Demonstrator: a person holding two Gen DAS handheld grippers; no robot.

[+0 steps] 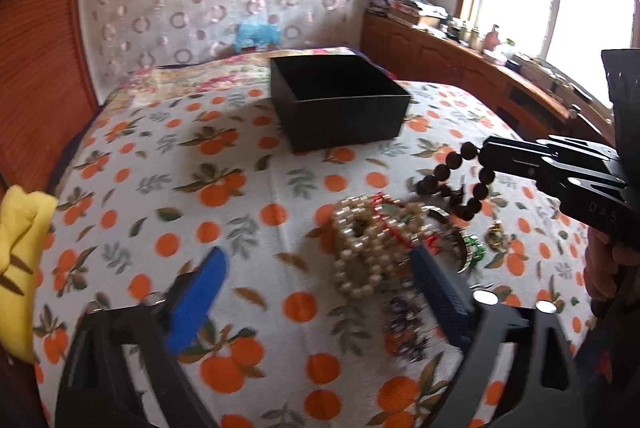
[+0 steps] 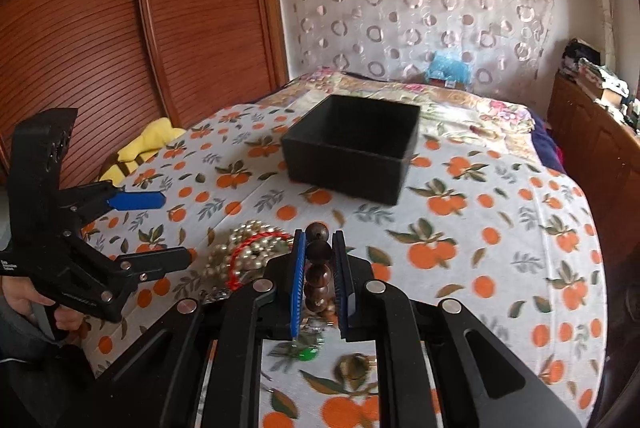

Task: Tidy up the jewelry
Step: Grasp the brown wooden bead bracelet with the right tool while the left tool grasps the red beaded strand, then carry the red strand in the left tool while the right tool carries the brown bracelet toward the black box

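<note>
An open black box (image 1: 340, 100) (image 2: 352, 152) stands on the orange-print cloth, beyond a heap of jewelry. The heap holds a pearl bracelet (image 1: 368, 248) (image 2: 244, 252), a red cord, a dark beaded strand and a green piece (image 1: 474, 248). My right gripper (image 2: 319, 240) (image 1: 486, 158) is shut on a dark wooden bead bracelet (image 1: 456, 184) (image 2: 318, 272) and holds it above the heap's right side. My left gripper (image 1: 316, 268) (image 2: 172, 228) is open over the heap's near left, its blue pads spread wide.
A yellow striped plush (image 1: 20, 252) (image 2: 136, 152) lies at the cloth's left edge. A wooden cabinet (image 1: 480, 68) with clutter runs along the right under the window. A wooden sliding door (image 2: 120, 28) stands to the left. Bare cloth lies left of the box.
</note>
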